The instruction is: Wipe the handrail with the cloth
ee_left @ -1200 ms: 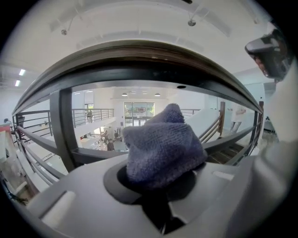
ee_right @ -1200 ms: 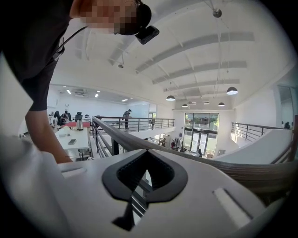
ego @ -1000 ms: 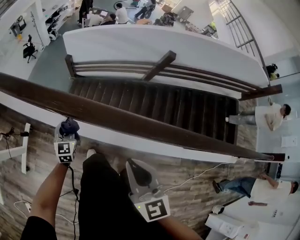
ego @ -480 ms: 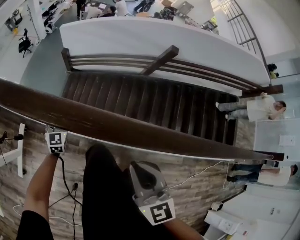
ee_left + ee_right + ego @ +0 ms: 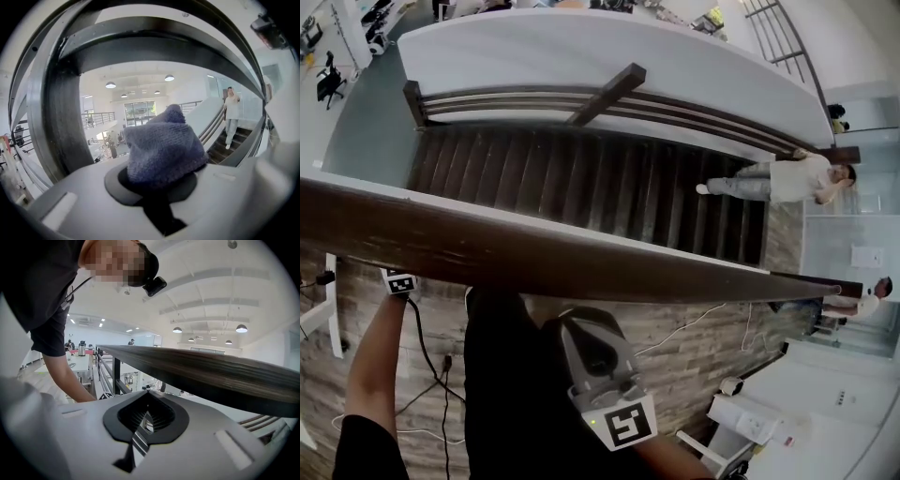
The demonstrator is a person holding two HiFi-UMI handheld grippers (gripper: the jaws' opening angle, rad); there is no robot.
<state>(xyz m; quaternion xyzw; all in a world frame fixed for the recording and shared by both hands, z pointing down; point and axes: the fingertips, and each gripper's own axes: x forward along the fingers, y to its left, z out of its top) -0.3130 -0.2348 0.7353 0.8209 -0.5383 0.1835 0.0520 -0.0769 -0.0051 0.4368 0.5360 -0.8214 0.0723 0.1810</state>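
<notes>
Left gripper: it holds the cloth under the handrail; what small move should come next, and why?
Probably lift the left gripper a little until the blue cloth presses on the handrail. Its own view shows the cloth clamped in the jaws, with open hall visible between it and the dark rail above, so contact seems not yet made.

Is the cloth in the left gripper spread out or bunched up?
Bunched up. The blue cloth sticks out as a rounded wad, clamped between the jaws of the left gripper.

Head view: steeply down over rail [image 5: 534,253], stairs [image 5: 581,187] at 12 o'clock. Right gripper view: upward, close under rail. Left gripper view: stairs at 3 o'clock.
</notes>
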